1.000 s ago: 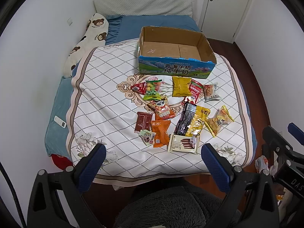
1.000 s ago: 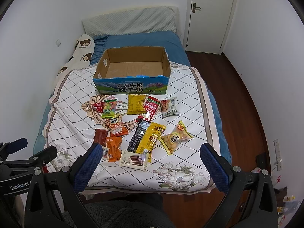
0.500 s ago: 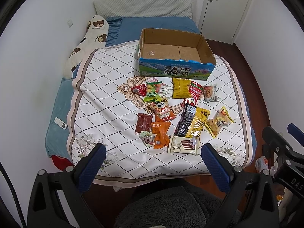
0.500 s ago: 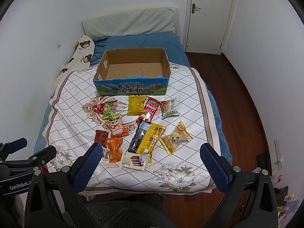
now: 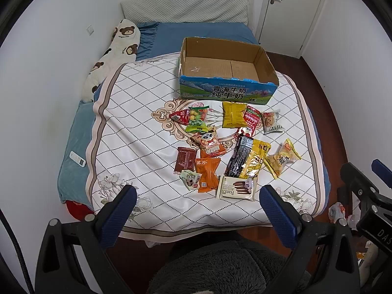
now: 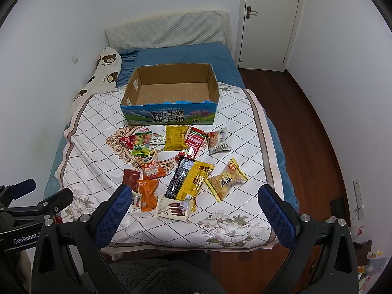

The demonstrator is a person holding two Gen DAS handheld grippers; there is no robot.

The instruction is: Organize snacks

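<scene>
Several snack packs lie scattered on the quilted bed cover [image 5: 137,132]: a white Franzzi wafer pack [image 5: 236,189] [image 6: 174,209] nearest me, an orange pack [image 5: 207,174], a yellow pack [image 5: 257,158], a black pack [image 5: 238,155], a green candy bag [image 5: 197,118]. Behind them stands an open cardboard milk box [image 5: 226,90] [image 6: 169,116] with nothing in it. My left gripper [image 5: 197,194] and right gripper [image 6: 193,194] are both open and empty, held above the bed's foot, short of the snacks.
A bear-print pillow [image 5: 110,56] lies along the left wall. A white remote [image 5: 77,158] rests on the blue sheet at left. A grey fuzzy seat [image 5: 210,267] sits below me. A closed door [image 6: 269,22] and wood floor [image 6: 316,132] are at right.
Both views shifted slightly; the bed and snacks sit a little lower and closer in frame. Nothing was touched or moved.
</scene>
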